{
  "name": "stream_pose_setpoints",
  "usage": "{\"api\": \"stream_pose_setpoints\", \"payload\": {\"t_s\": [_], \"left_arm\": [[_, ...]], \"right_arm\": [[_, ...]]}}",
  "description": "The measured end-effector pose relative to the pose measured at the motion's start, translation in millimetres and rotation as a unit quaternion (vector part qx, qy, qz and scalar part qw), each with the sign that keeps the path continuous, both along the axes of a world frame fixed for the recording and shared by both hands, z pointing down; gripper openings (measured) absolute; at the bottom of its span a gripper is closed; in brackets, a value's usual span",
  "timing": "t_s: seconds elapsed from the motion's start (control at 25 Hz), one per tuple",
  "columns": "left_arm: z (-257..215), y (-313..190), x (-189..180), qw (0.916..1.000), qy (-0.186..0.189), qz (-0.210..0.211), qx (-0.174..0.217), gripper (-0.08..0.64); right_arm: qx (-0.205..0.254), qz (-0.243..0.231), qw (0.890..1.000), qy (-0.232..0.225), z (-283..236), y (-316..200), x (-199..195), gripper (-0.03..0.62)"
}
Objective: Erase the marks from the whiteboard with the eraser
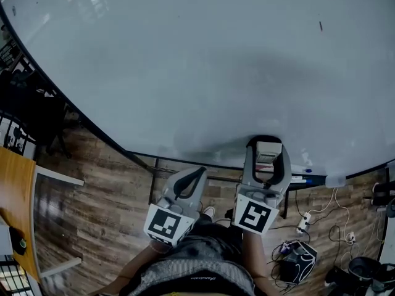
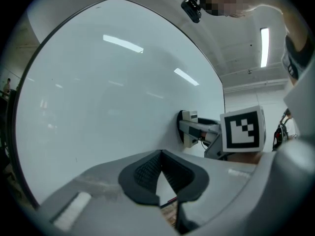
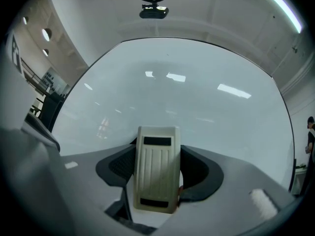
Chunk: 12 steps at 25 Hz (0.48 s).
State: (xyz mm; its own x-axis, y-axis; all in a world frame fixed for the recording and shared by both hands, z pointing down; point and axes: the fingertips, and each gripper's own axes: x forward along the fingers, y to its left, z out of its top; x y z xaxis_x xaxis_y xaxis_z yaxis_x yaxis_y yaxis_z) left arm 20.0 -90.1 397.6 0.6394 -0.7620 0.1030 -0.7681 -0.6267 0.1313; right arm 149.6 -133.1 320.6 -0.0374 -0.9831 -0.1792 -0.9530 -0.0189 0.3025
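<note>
Whiteboard (image 1: 185, 60) mostly clean, small mark (image 1: 320, 25) upper right. Right gripper (image 1: 265, 145) clamps eraser (image 1: 268, 156) low on board; left gripper (image 1: 196, 172) closed, empty. Wood floor (image 1: 99, 196), cables (image 1: 321, 221).

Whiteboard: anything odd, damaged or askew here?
Nothing damaged or askew. The whiteboard looks nearly clean; one small dark mark shows at its upper right, far from the eraser in the right gripper down low.

Dim cool light, ceiling-strip glare on whiteboard (image 2: 113, 92), fisheye-bent edges (dark vignetted corners)
</note>
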Motion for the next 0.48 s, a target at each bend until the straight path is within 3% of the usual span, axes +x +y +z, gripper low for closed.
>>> {"api": "stream_pose_setpoints", "payload": {"t_s": [0.24, 0.48], "left_arm": [[1.8, 0.3, -2.1, 1.0000, -0.004, -0.004, 0.004, -0.002], [-3.9, -0.3, -36.5, 0.9999, 0.008, -0.012, -0.007, -0.002]], "right_arm": [[0.003, 0.003, 1.000, -0.023, -0.4, -1.1, 0.9, 0.265], [0.012, -0.014, 0.999, -0.028, -8.4, -3.4, -46.5, 0.265]]}}
